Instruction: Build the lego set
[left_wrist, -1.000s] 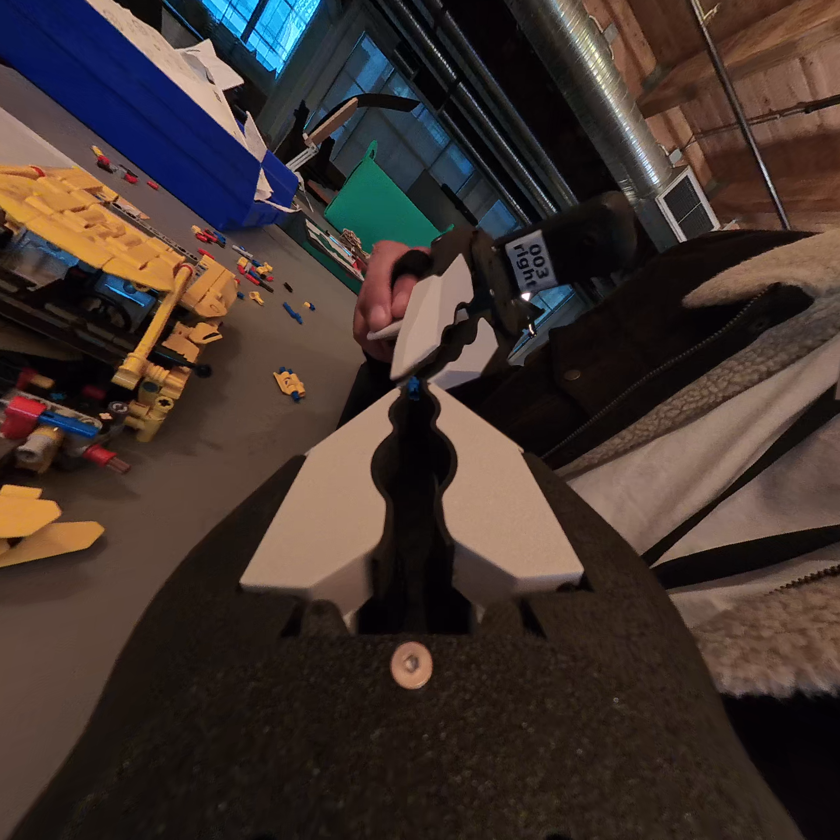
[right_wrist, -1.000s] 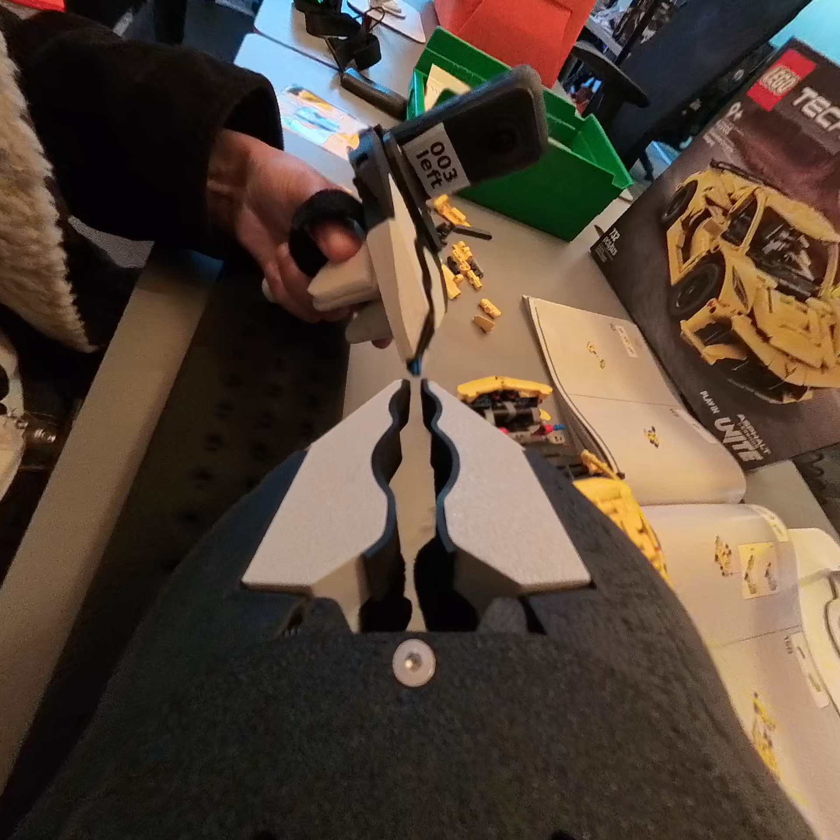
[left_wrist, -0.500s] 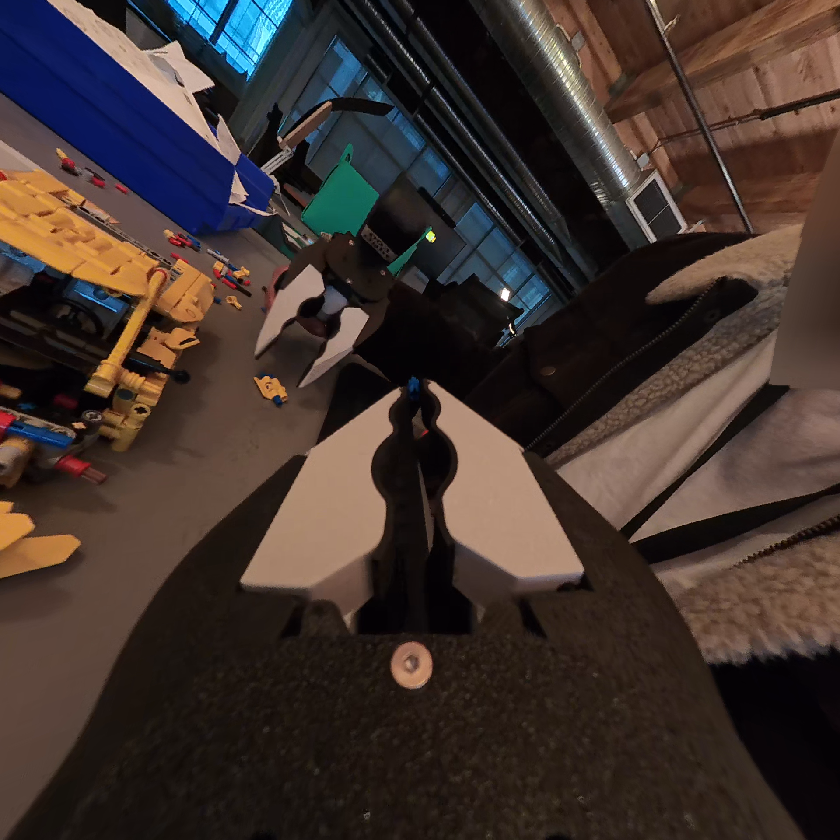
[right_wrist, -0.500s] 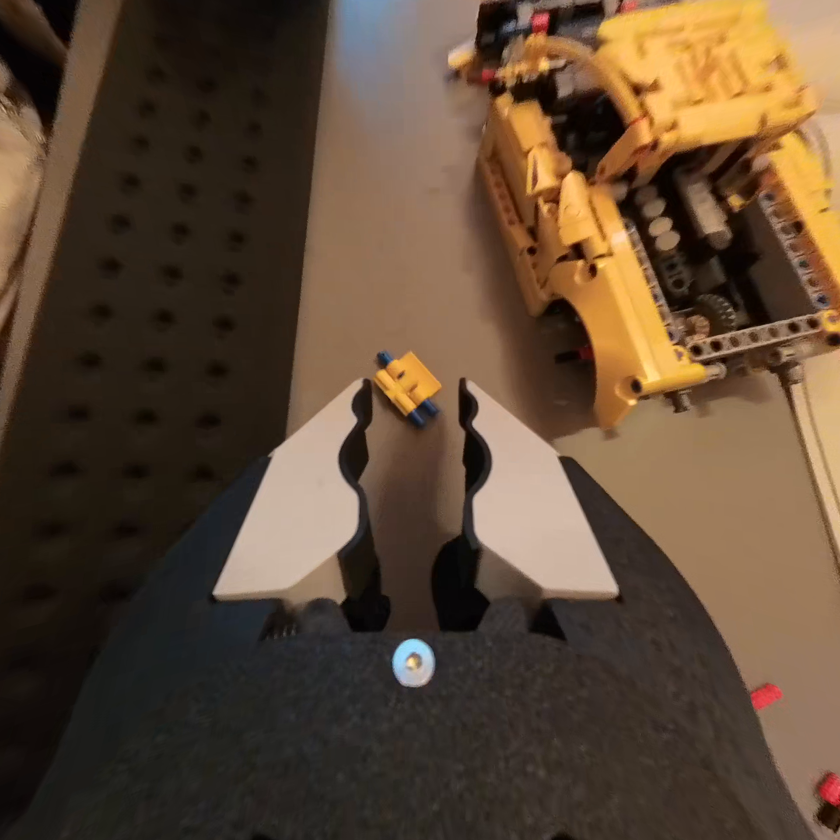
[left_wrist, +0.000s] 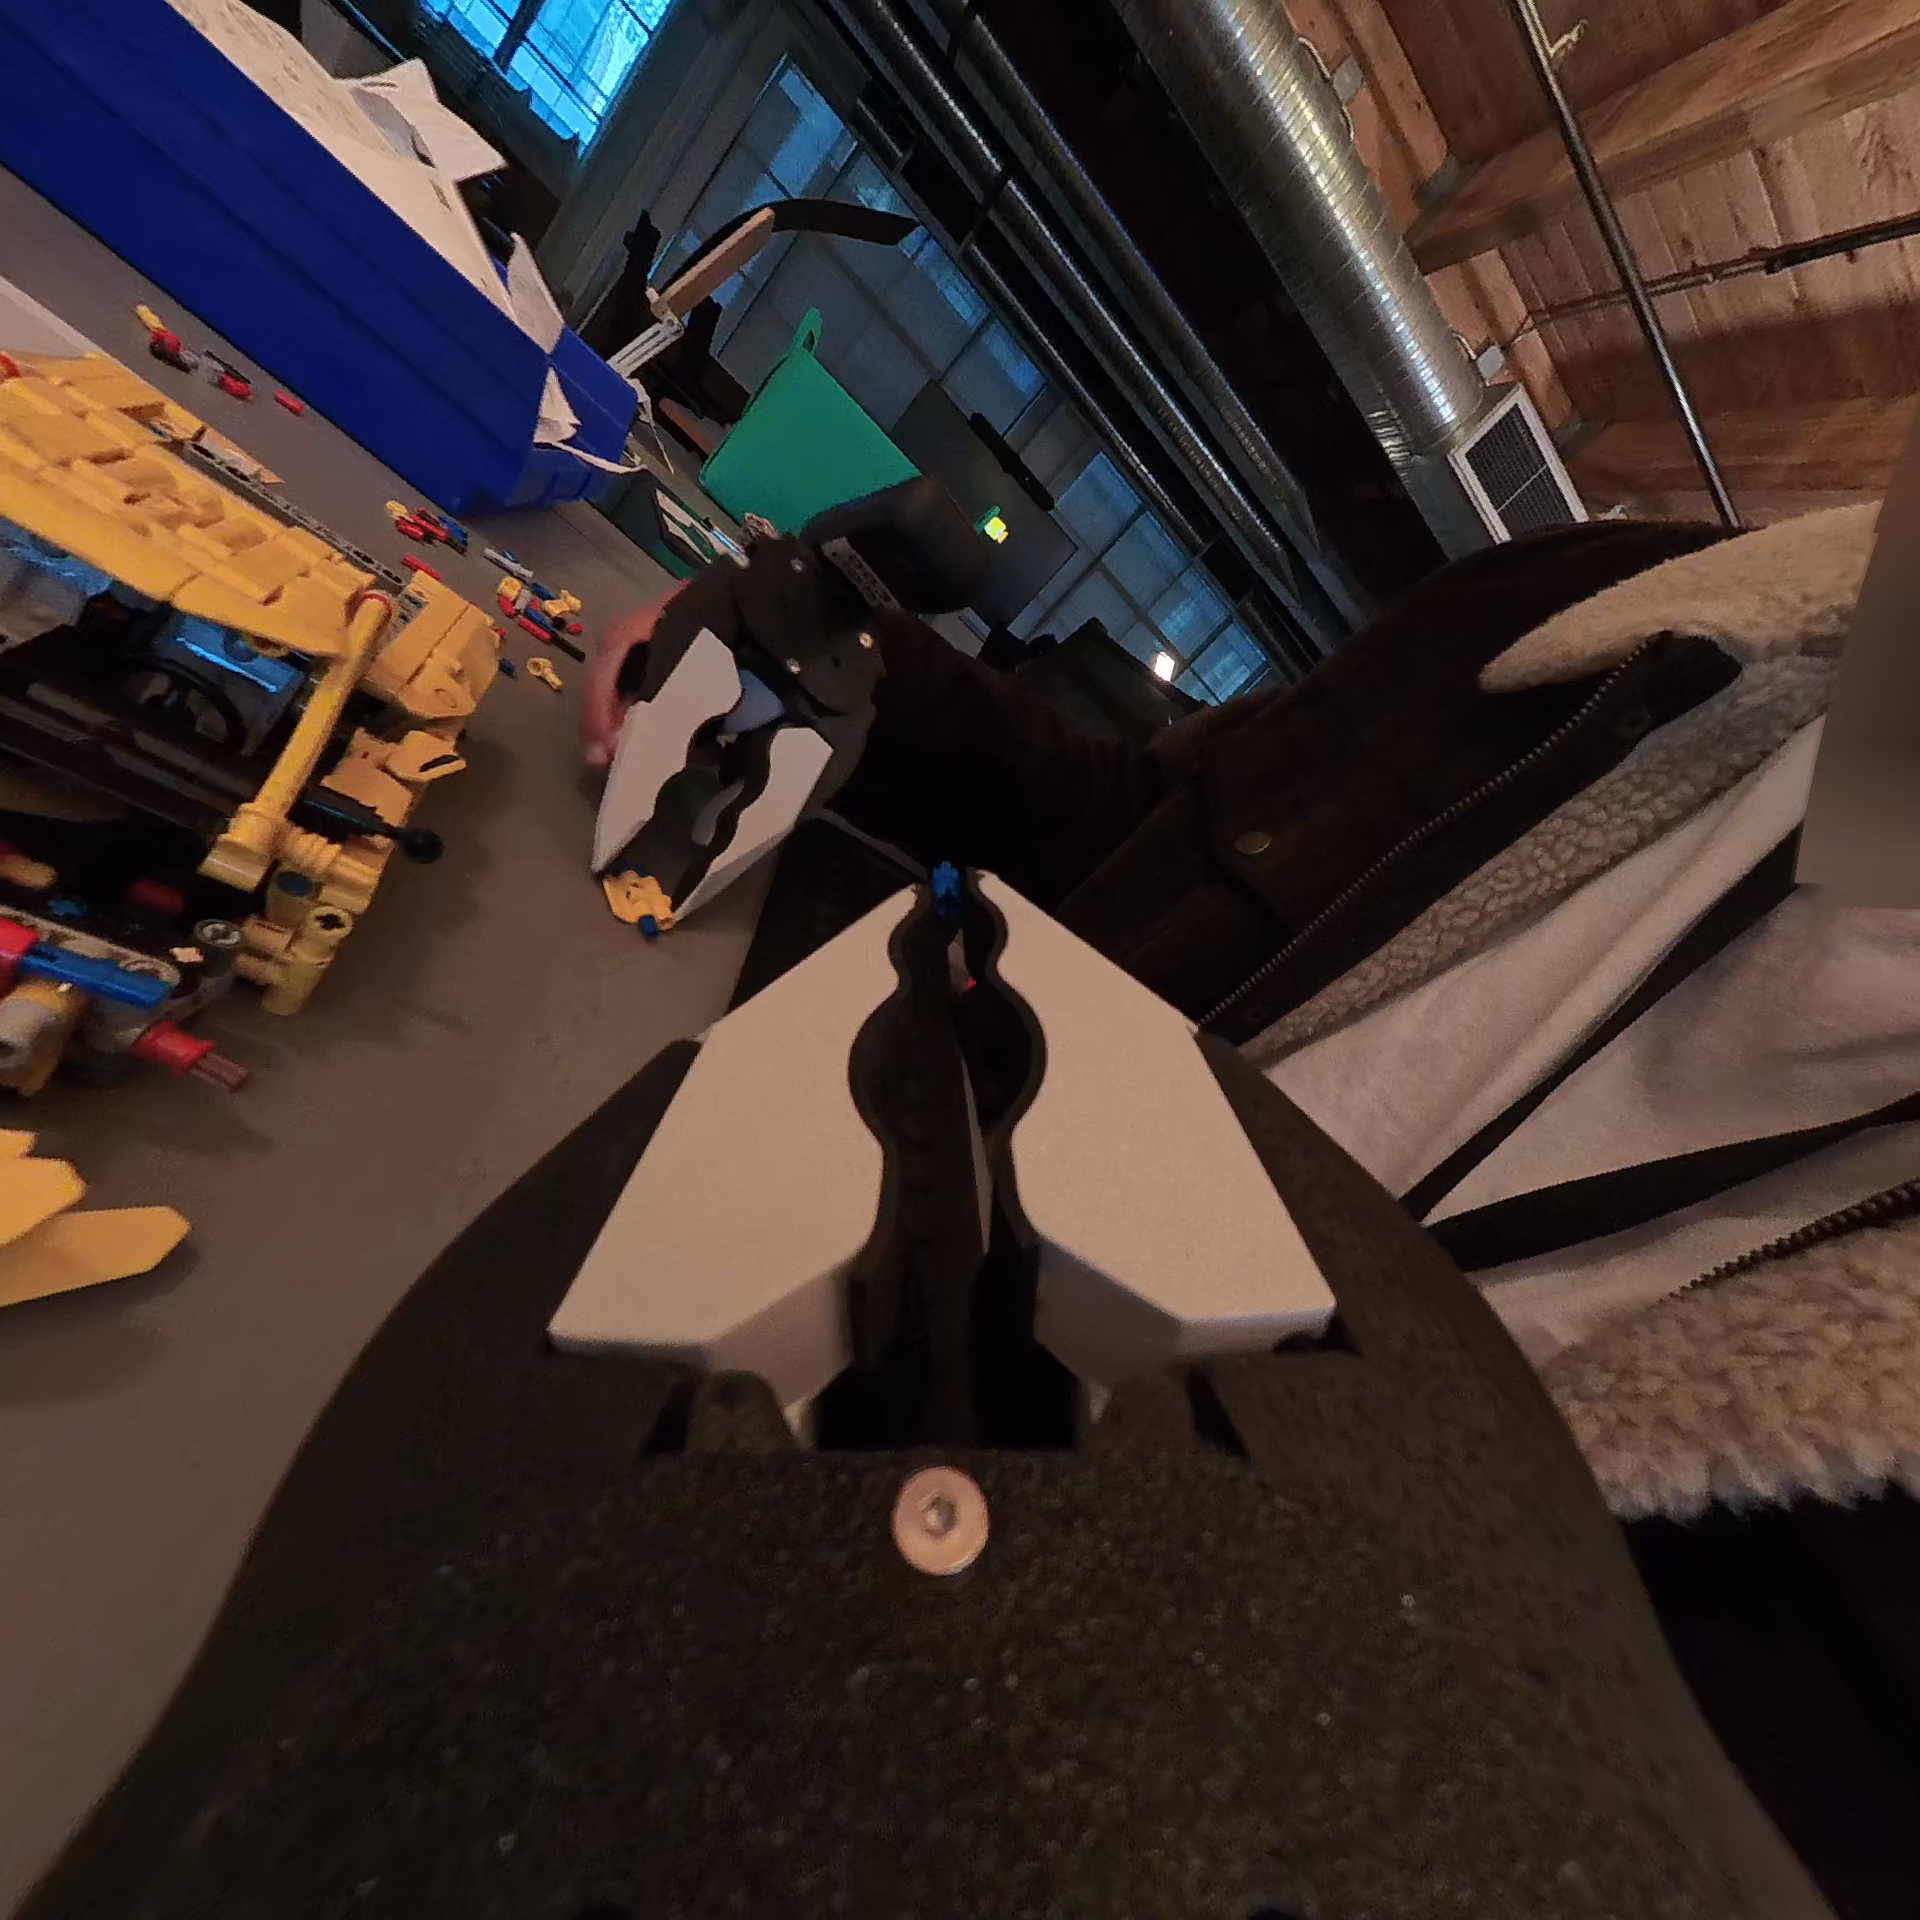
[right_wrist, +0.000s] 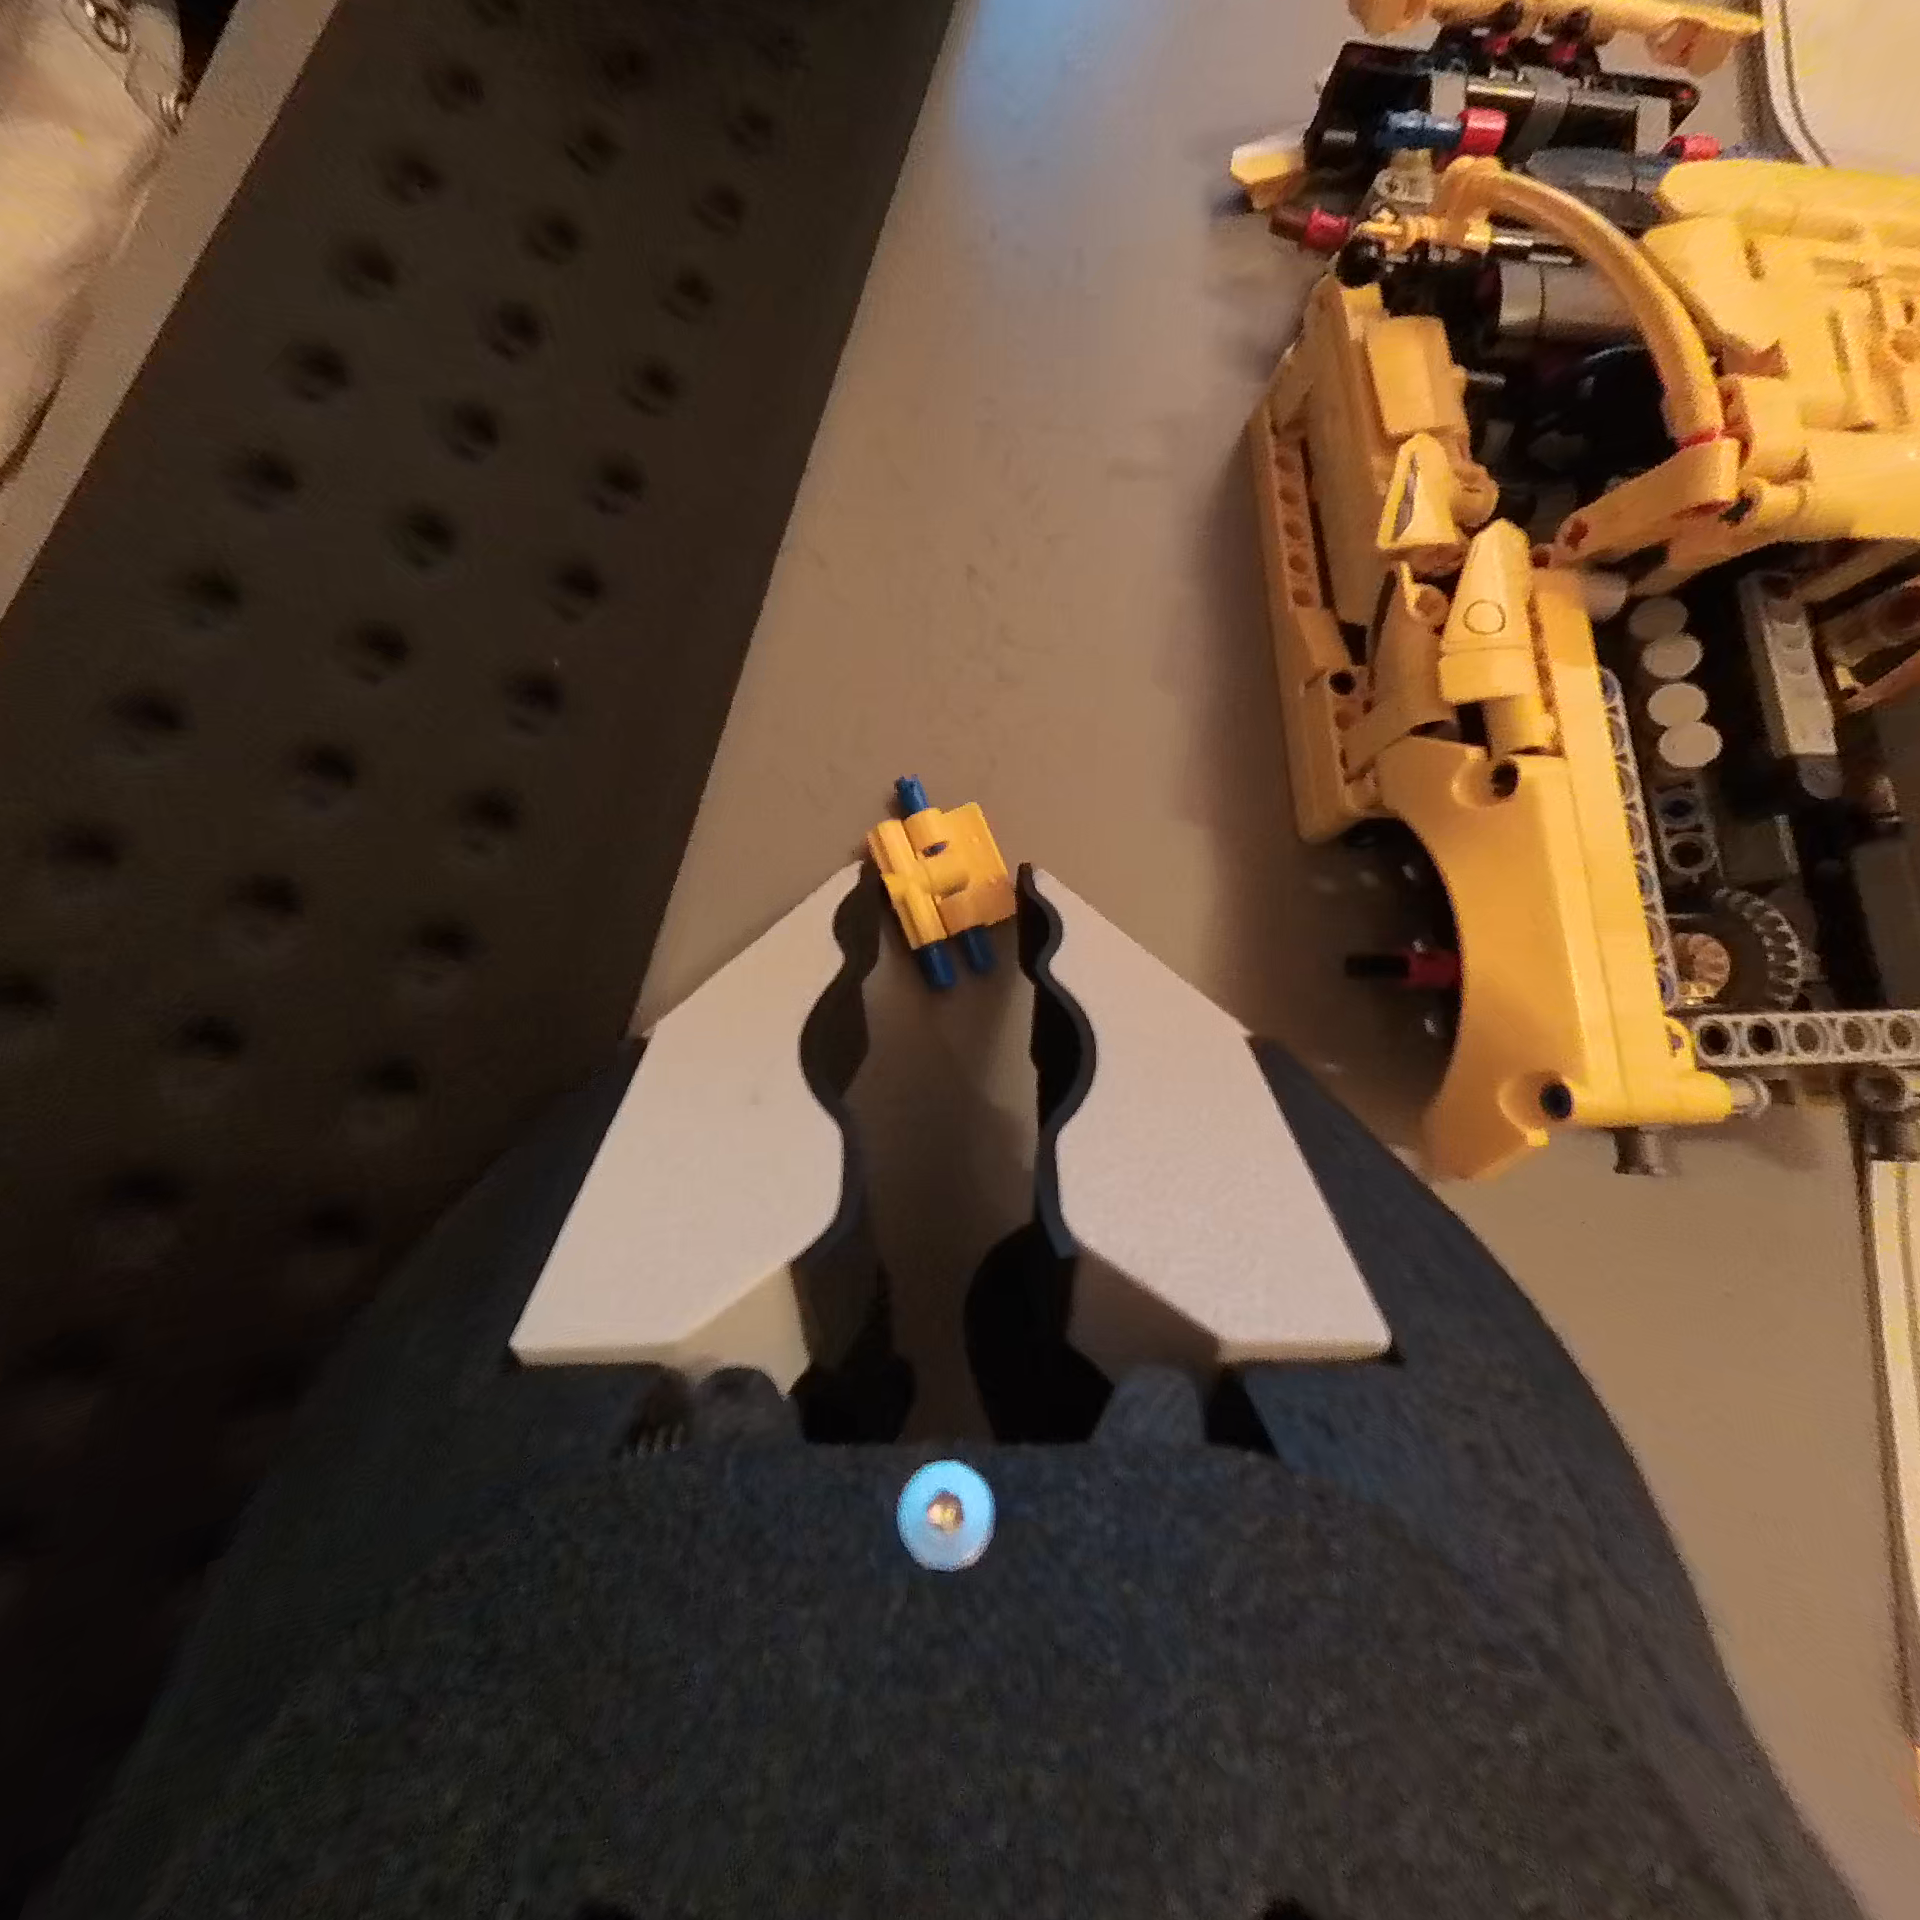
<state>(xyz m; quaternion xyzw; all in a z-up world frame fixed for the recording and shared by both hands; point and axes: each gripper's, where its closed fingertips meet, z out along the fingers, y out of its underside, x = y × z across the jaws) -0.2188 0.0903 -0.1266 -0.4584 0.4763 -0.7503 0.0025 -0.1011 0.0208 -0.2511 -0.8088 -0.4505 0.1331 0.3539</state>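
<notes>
Small yellow plastic connector block with two blue pins (right_wrist: 938, 881) lies flat on the grey counter (right_wrist: 935, 436), right at the tips of the right gripper (right_wrist: 943, 883), sitting in the mouth of the gap and nearer the left tip. Pins run roughly along the gripper's reach, slightly skewed; blue ends point back into the gap. Right jaws spread apart, nothing held, aimed steeply down at the counter. Half-built yellow lego car (right_wrist: 1558, 644) sits well off to the right.

Left gripper (left_wrist: 951, 902) is raised over the counter's near edge, well apart from the block, jaws pinched on a tiny blue pin (left_wrist: 943, 891) at the very tips.

Judgement: right gripper is nearer; closing across the block's short width looks like the next move.
</notes>
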